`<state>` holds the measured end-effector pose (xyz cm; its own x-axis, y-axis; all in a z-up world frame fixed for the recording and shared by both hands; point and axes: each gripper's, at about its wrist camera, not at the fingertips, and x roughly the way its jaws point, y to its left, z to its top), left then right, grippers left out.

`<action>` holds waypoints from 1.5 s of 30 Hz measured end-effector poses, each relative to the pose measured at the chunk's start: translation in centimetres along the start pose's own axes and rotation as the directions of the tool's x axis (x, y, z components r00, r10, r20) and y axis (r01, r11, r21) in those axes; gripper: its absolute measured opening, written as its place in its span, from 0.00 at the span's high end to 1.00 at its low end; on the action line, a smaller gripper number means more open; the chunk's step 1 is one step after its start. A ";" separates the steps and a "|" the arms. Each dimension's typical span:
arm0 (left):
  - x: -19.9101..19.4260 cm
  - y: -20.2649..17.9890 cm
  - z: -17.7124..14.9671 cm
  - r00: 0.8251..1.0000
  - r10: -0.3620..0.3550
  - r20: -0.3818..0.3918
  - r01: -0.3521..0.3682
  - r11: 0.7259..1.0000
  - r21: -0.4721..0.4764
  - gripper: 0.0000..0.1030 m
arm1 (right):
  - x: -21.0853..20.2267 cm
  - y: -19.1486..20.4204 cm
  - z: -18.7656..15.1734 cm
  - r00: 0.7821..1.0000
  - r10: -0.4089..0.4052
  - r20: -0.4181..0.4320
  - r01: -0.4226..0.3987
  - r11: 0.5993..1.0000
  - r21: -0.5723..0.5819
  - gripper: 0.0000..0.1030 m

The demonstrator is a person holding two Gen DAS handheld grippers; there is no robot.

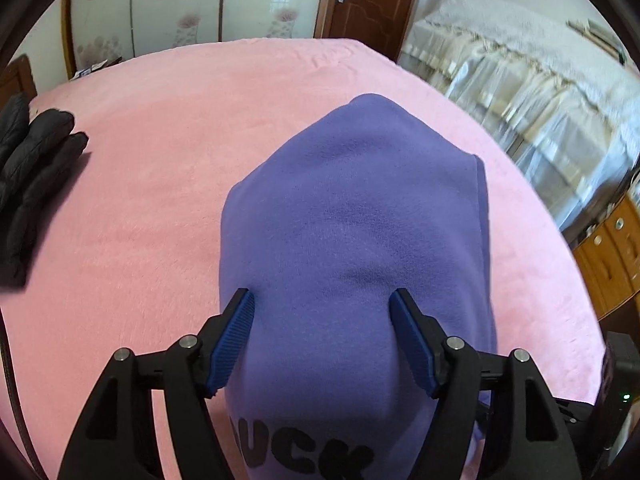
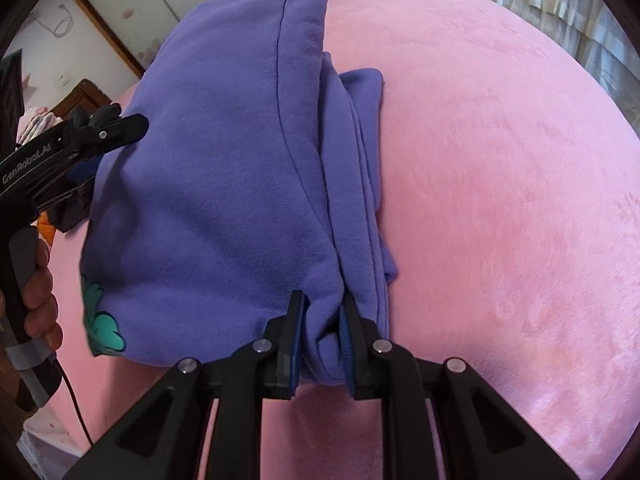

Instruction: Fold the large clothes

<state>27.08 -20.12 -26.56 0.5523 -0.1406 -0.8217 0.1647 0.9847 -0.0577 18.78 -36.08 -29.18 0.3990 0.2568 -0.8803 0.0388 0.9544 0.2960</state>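
Right view alone shows the right gripper [image 2: 322,300] pinching the hoodie [image 2: 224,168] edge on the bed [image 2: 500,200] — left gripper [image 1: 322,300] spread over it.

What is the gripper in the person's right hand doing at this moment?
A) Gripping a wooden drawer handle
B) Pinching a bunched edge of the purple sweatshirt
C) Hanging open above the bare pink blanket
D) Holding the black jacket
B: in the right wrist view the right gripper has its jaws closed on a bunched fold of the purple sweatshirt, which lies on the pink blanket.
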 end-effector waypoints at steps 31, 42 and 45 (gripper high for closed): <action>-1.7 5.2 8.0 0.997 -0.074 0.032 0.078 0.985 -0.151 0.55 | -4.9 7.4 16.4 0.957 0.096 0.274 -0.074 0.993 -0.091 0.72; 4.1 4.2 8.8 0.992 -0.106 -0.069 0.089 0.973 -0.212 0.53 | 2.9 5.4 19.1 0.995 -0.029 0.099 0.033 0.999 -0.043 0.95; 5.5 3.4 9.0 0.993 -0.064 -0.096 0.048 0.986 -0.162 0.51 | 4.5 4.4 18.7 0.998 -0.049 0.050 0.051 0.998 -0.023 0.99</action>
<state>38.00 -18.50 -26.14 0.4598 -0.1929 -0.8668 0.0565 0.9805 -0.1882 37.91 -33.58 -24.91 0.4419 0.2014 -0.8742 0.0381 0.9694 0.2426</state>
